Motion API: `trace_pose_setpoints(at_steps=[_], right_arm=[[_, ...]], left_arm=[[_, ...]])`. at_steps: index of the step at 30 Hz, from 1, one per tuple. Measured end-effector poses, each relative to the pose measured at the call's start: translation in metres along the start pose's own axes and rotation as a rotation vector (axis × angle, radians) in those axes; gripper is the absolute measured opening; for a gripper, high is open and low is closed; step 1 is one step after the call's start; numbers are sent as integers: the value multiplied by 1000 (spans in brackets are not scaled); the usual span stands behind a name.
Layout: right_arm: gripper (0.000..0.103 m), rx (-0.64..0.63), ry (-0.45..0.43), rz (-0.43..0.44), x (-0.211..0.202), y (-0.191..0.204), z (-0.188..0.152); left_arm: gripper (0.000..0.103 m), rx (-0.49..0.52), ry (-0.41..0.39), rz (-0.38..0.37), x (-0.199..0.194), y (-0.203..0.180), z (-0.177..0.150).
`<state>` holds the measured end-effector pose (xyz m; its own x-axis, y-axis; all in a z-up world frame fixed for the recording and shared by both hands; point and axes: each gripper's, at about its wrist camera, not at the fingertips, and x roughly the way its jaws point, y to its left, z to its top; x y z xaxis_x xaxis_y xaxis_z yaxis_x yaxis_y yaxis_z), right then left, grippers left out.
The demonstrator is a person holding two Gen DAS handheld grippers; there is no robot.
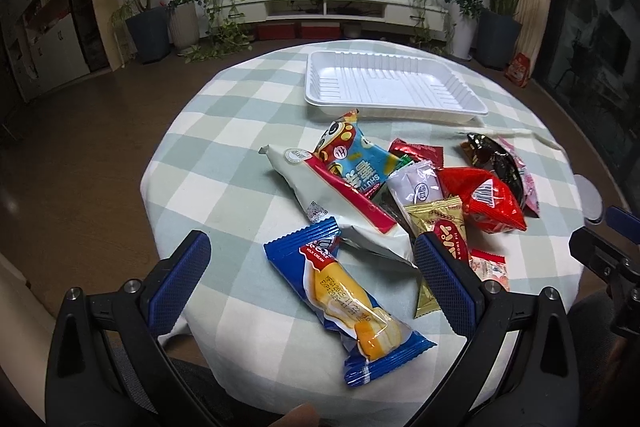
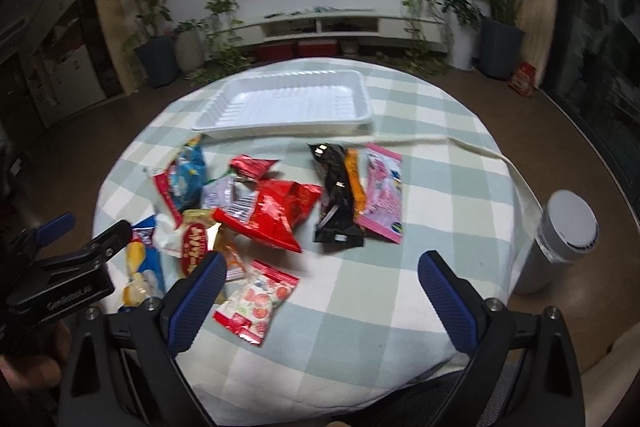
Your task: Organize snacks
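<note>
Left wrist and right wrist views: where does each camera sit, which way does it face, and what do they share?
Left wrist: rides on the left gripper, facing down and forward over the blue cake packet toward the white tray; both open fingers and a fingertip at the bottom edge show.
Right wrist: rides on the right gripper, facing down and forward over bare tablecloth near the strawberry packet; both open fingers show.
Shared: the tray, the red bag and each other's gripper.
</note>
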<state>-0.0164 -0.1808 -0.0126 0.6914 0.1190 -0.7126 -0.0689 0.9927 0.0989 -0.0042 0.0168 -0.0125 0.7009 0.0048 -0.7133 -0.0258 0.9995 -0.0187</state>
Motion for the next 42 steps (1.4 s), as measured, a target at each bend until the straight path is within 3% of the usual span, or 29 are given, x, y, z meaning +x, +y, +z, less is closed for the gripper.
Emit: trace_pose_setpoints(at_steps=[2, 5, 7, 9, 10, 11, 13, 16, 18, 21, 23, 25, 29, 32, 38, 39, 42], right_arm=[[96, -4, -3, 45, -4, -2, -1], [96, -2, -8, 98, -9, -3, 1], [96, 32, -18, 158, -14, -10, 4], [103, 73, -6, 234, -13, -14, 8], [103, 80, 25, 276, -9, -15, 9], [103, 78, 54, 311, -6, -15, 8], [103, 82, 20, 364, -8, -15, 5], [103, 119, -42, 390, -9, -18, -3], [103, 105, 11, 386, -4, -15, -2], [103, 113, 97, 377, 11, -19, 7], [103, 187, 94, 394, 14, -29, 15], [103, 214, 89, 359, 16, -36, 21], [103, 179, 107, 311, 27, -31, 34], [94, 140, 124, 310, 38, -20, 40], [83, 135, 162, 346, 65, -9, 44], [83, 137, 160, 350, 67, -10, 44], [83, 115, 128, 345, 67, -8, 40]], left_arm=[[103, -53, -4, -76, -1, 15, 1], [103, -28, 17, -99, 2, 22, 2], [103, 45, -76, -46, -6, 23, -2], [103, 134, -207, 30, -19, 21, -8], [103, 150, -206, 51, -22, 22, -8], [103, 153, -162, 61, -20, 25, -5], [103, 97, -93, 39, -18, 37, 2], [103, 27, -66, -83, -20, 52, 7], [103, 43, 7, -104, -10, 47, 8], [103, 54, 52, -144, -2, 36, 0], [103, 55, 84, -133, 9, 25, -4], [103, 49, 121, -135, 21, 18, -8], [103, 9, 185, -110, 41, 13, -12], [103, 10, 226, -53, 55, 10, -16], [102, -3, 275, -31, 73, 9, -19], [101, -2, 275, -32, 74, 10, -18], [74, -6, 290, -59, 77, 16, -19]])
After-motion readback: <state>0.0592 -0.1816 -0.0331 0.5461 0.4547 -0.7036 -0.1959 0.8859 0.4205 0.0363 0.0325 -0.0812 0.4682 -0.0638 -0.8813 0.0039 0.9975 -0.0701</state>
